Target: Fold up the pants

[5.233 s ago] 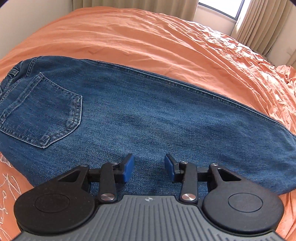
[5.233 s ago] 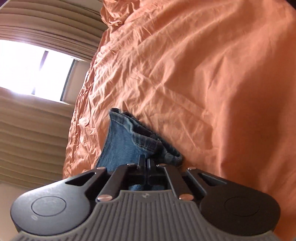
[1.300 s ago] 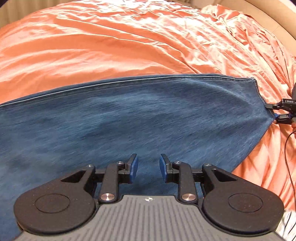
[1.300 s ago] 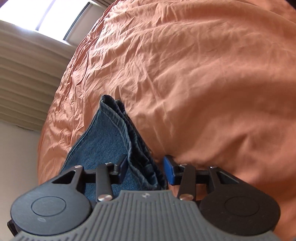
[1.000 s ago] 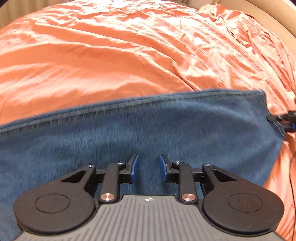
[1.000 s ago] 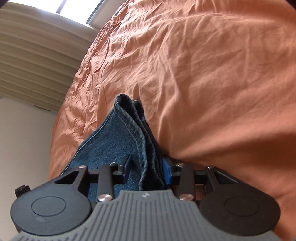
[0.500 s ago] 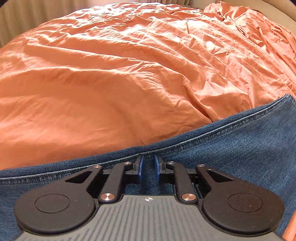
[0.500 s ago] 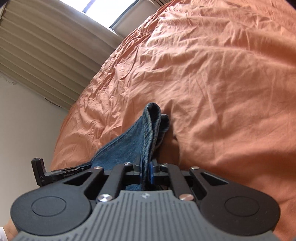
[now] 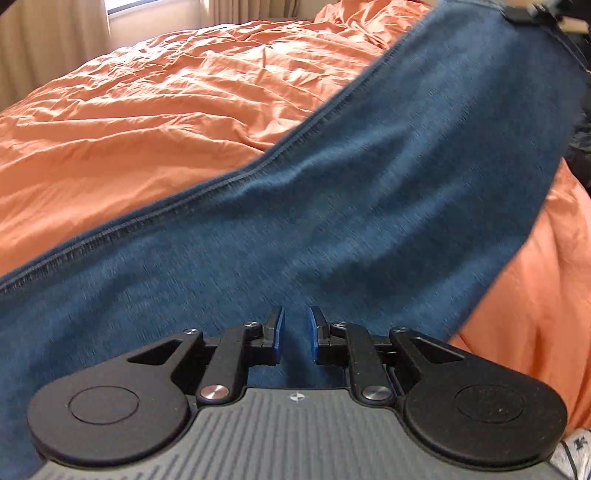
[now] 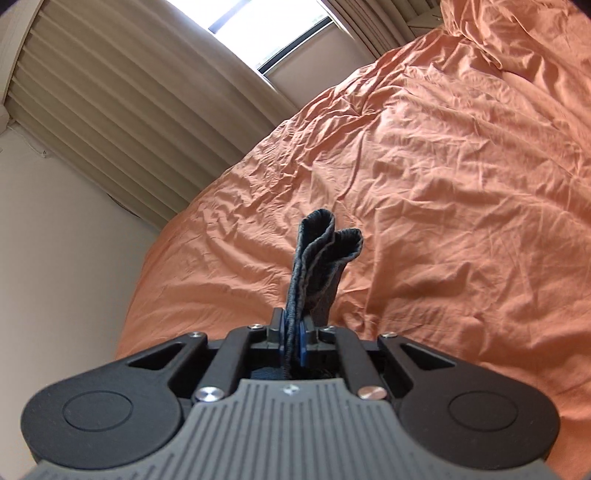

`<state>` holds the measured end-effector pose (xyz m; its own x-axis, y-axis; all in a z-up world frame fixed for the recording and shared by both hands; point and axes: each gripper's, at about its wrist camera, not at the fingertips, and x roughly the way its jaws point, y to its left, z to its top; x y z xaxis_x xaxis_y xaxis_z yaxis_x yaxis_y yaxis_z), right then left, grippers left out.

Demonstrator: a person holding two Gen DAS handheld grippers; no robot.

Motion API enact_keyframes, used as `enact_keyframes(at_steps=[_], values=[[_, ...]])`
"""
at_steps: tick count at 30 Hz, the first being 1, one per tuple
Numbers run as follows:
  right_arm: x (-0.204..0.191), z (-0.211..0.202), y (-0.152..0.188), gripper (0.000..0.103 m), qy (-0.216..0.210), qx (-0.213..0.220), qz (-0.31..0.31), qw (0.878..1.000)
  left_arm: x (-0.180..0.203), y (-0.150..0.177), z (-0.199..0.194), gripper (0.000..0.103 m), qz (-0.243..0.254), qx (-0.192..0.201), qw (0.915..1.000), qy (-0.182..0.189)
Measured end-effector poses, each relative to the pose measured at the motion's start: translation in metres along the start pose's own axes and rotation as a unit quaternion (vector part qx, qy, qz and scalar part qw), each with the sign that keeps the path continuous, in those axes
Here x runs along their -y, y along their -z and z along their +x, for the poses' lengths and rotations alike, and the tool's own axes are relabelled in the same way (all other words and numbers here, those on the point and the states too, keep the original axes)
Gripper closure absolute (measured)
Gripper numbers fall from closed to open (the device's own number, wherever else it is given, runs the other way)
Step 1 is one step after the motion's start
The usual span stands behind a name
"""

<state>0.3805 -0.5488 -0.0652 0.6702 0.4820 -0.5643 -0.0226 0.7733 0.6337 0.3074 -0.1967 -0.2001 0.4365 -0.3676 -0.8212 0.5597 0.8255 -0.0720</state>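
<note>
The blue jeans (image 9: 369, 177) stretch from the lower left to the top right of the left wrist view, over the orange bedspread (image 9: 147, 110); their far end is lifted. My left gripper (image 9: 294, 334) sits over the denim with its blue pads a little apart and nothing between them. My right gripper (image 10: 291, 341) is shut on the doubled hem of the jeans (image 10: 321, 254), which sticks up from the jaws above the bed. The right gripper's tip also shows at the top right of the left wrist view (image 9: 524, 14), holding the raised hem.
The crumpled orange bedspread (image 10: 461, 184) covers the whole bed. Beige curtains (image 10: 129, 110) and a bright window (image 10: 258, 26) stand behind it, beside a pale wall (image 10: 55, 258). Dark items (image 9: 580, 147) lie at the bed's right edge.
My right gripper closed on the hem and lifted it up off the bed. The left gripper's pads have opened slightly and the denim now rises toward the top right.
</note>
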Motion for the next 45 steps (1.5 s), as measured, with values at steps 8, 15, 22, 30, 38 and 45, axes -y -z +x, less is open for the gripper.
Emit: enact_keyframes(at_steps=[8,15,22,30,38,45], values=[[-0.114,0.015,0.007,0.101,-0.019,-0.008,-0.039,0.999,0.018,0.047,-0.047,0.085,-0.016,0.012,0.9987,0.047],[-0.197,0.069,0.035,0.1,-0.044,-0.032,-0.044,0.998,-0.052,0.06,-0.13,0.085,-0.093,0.079,0.992,0.034],[-0.247,0.162,0.089,0.101,-0.042,-0.074,-0.03,0.996,-0.133,0.082,-0.19,0.085,-0.149,0.103,0.9829,-0.033],[-0.265,0.274,0.173,0.101,0.007,-0.131,-0.062,0.989,-0.2,0.122,-0.208,0.084,-0.228,0.104,0.9665,-0.057],[-0.252,0.339,0.219,0.085,0.032,-0.179,-0.067,0.981,-0.226,0.147,-0.211,0.073,-0.267,0.104,0.9568,-0.045],[-0.236,0.289,0.224,0.077,-0.01,-0.115,-0.064,0.991,-0.226,0.143,-0.205,0.063,-0.306,0.14,0.9415,0.007]])
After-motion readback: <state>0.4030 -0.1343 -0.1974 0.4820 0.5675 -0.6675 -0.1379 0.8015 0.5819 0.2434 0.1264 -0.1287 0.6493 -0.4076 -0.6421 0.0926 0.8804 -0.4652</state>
